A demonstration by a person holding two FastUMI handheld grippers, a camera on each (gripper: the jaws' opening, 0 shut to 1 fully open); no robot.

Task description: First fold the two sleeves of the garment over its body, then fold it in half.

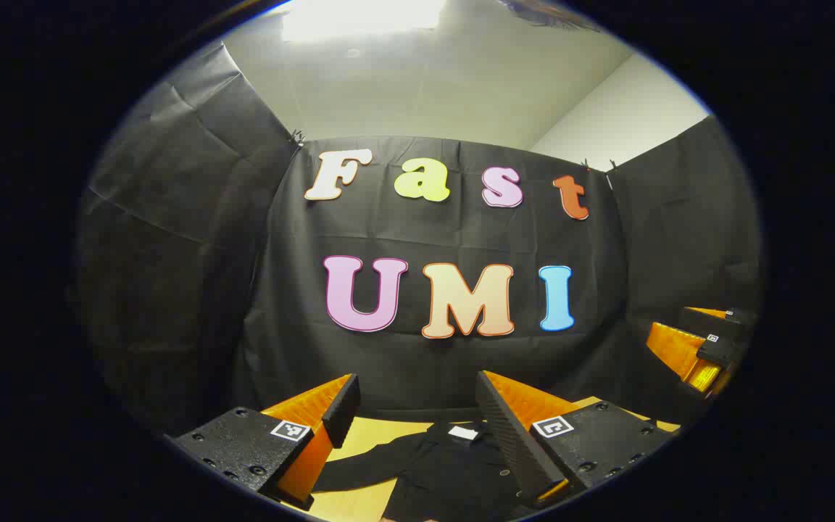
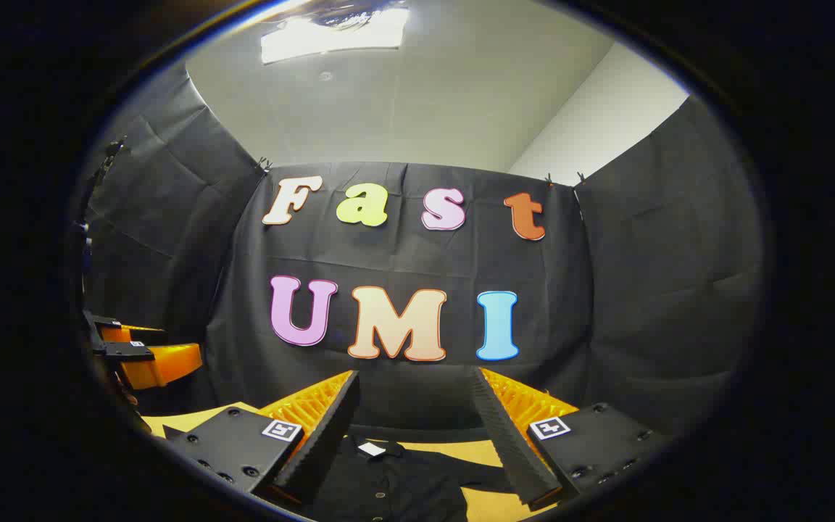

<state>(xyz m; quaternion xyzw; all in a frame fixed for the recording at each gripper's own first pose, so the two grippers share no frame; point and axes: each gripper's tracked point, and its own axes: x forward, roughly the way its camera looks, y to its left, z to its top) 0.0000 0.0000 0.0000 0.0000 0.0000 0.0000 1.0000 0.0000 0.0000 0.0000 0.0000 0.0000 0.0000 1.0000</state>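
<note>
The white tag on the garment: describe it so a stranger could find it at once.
Start at the yellow wooden table below the black cloth wall. A black button-front shirt lies flat on it. At its collar sits the small white rectangular tag, the one pale patch on the dark fabric.

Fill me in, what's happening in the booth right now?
A person holds a hand-held gripper in each hand above a dark garment lying flat on a yellowish table. The left hand-held gripper and the right hand-held gripper are both open and raised, gripping nothing. One sleeve lies spread out to the side on the table, so the folding looks not yet started.
</note>
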